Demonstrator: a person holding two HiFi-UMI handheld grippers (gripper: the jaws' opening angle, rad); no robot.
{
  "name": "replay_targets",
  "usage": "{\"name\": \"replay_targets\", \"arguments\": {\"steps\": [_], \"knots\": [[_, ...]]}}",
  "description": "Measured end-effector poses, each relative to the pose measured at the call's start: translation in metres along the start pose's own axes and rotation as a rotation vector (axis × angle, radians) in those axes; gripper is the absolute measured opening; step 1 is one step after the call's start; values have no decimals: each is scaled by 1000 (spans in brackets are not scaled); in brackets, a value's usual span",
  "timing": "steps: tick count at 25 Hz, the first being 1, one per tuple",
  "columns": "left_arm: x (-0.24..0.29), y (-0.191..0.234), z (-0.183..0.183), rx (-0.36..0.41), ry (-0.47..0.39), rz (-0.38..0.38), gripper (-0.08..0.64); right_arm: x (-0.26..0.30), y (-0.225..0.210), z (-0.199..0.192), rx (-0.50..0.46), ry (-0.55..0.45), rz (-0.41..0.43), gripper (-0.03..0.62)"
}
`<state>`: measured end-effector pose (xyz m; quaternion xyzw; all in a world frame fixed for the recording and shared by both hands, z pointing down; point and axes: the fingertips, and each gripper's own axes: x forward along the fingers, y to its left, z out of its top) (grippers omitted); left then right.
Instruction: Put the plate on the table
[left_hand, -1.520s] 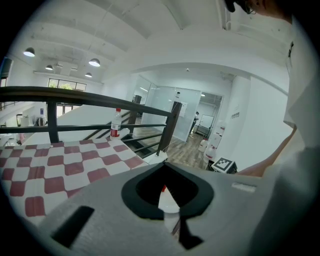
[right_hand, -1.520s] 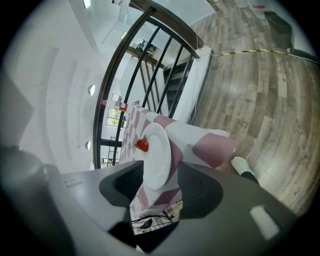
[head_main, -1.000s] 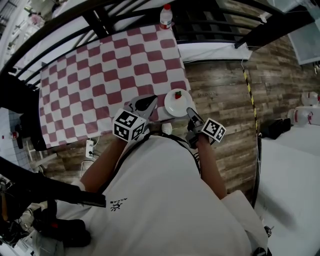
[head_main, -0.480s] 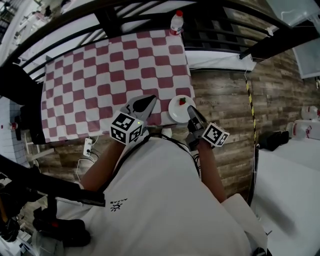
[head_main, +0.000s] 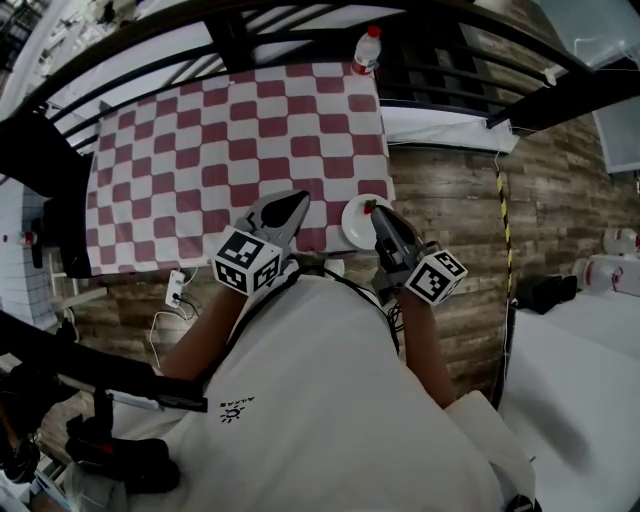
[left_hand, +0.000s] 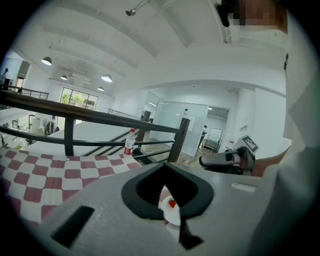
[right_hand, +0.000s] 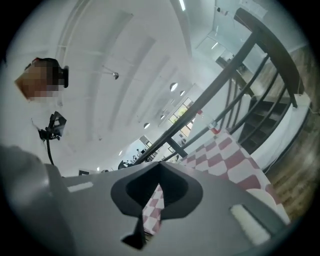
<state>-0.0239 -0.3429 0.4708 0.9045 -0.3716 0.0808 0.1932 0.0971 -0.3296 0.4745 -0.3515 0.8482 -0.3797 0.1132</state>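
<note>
The plate (head_main: 357, 226) lies flat and face up at the 5 o'clock corner of the surface (head_main: 200, 150), which is covered with a red-and-white checked cloth. The plate is round, so it has no long axis. A small red item (head_main: 368, 207) sits on it at about 1 o'clock from its middle, and what the item is cannot be made out.

The right gripper (head_main: 378, 212) reaches in from 5 o'clock, with its tips over the plate's 3 o'clock rim. Its jaws are closed together. Its own view shows only checked cloth through the gap behind them, and nothing between the jaws. Whether the tips touch the rim cannot be told, because they cover that part of the plate in the head view.

The left gripper (head_main: 300, 198) hangs over the near edge of the surface at 9 o'clock from the plate, clear of it. Its jaws are also closed, with nothing between them. In the left gripper view only a sliver of the plate and the red item show through the opening behind the jaws.

A bottle (head_main: 366, 50) with a red cap stands at the 1 o'clock corner of the surface. The person's white shirt (head_main: 320, 400) hides the near edge of the surface below the plate, so it cannot be told whether the plate overhangs.
</note>
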Motion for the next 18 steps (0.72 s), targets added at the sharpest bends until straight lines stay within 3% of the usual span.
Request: {"name": "replay_targets", "arguments": {"steps": [18], "knots": [[13,-9,-3,9,14,-15,2,-10,-6,0,-37,12,-7,6]]}}
